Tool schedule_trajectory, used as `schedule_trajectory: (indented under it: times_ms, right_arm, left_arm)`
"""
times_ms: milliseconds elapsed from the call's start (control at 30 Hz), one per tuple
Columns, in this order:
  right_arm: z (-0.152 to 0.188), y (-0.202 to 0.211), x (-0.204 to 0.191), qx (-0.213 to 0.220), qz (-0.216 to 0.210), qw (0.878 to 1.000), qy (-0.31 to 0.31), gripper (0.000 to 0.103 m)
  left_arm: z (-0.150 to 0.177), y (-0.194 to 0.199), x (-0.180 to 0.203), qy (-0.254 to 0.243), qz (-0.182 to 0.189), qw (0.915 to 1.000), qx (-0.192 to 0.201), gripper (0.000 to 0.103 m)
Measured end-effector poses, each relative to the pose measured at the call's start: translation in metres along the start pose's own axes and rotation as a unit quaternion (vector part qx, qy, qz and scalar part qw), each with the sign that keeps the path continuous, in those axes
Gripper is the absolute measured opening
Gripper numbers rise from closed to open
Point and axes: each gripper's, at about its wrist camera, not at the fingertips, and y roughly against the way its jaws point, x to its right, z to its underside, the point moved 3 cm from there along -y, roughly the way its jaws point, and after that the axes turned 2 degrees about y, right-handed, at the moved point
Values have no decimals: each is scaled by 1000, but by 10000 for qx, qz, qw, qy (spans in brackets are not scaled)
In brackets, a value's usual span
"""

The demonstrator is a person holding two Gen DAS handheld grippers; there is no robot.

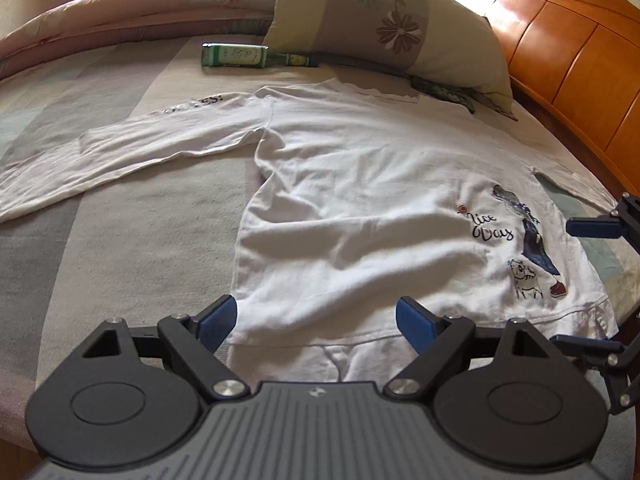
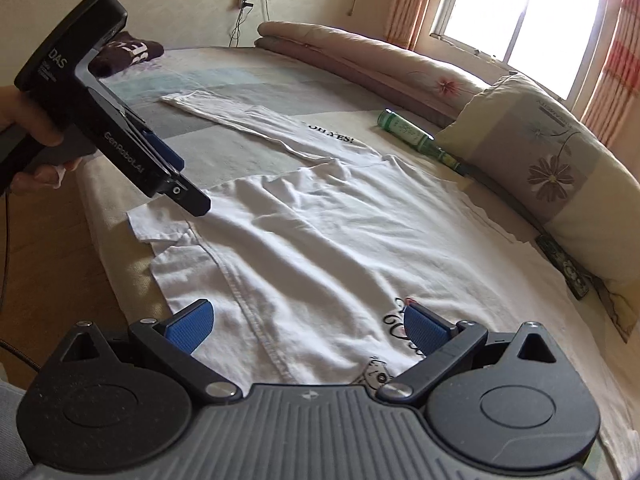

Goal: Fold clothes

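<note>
While the white long-sleeved shirt lies spread flat on the bed, printed side up, both grippers hover at its hem, jaws parted and empty. Shirt's long axis runs from hem away toward the pillow. Left gripper sits over the hem corner on the outstretched-sleeve side; right gripper over the hem by the printed figure. One sleeve stretches sideways, nearer the left gripper. Green bottle rests beside the pillow, clear of the shirt.
</note>
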Motion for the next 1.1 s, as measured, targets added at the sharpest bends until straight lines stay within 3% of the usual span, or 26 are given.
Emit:
schedule_trajectory:
  times_ms: [67,233,400,467,767,833,967,1000,1033,1100]
  right_arm:
    - [-1,-2,0,-2,-108,9998,-193,103]
    - [-2,-7,8,-82,-138,9983,-562,103]
    - [-2,-15,9,-154,-175,9969,-757,103]
    - [-4,-18,7,-196,-136,9968,-763,103]
    - [-4,-10,6,-232,-45,9955,-915,103]
    - [-6,-12,8,-265,-8,9949,-976,103]
    - [-11,-14,7,-245,40,9941,-1055,103]
    - [-11,-13,5,-227,34,9941,-1056,103]
    - [-12,-12,4,-211,33,9942,-1051,103]
    - [-11,-11,-1,-214,-3,9948,-1000,103]
  left_arm:
    - [2,-8,-14,367,119,9991,-151,87]
    - [4,-24,-44,1274,977,9866,-294,91]
    - [-3,-35,-56,1673,1642,9714,-373,92]
    - [-5,-40,-59,1809,1888,9643,-420,97]
    - [9,-44,-83,2364,2993,9228,-537,98]
    - [0,-50,-86,2458,2996,9209,-432,97]
    - [-17,-63,-75,2169,2770,9348,-481,97]
    - [-16,-62,-73,2140,2796,9344,-533,97]
    - [-13,-61,-71,2131,2846,9328,-595,97]
    - [2,-56,-68,2265,3136,9189,-767,97]
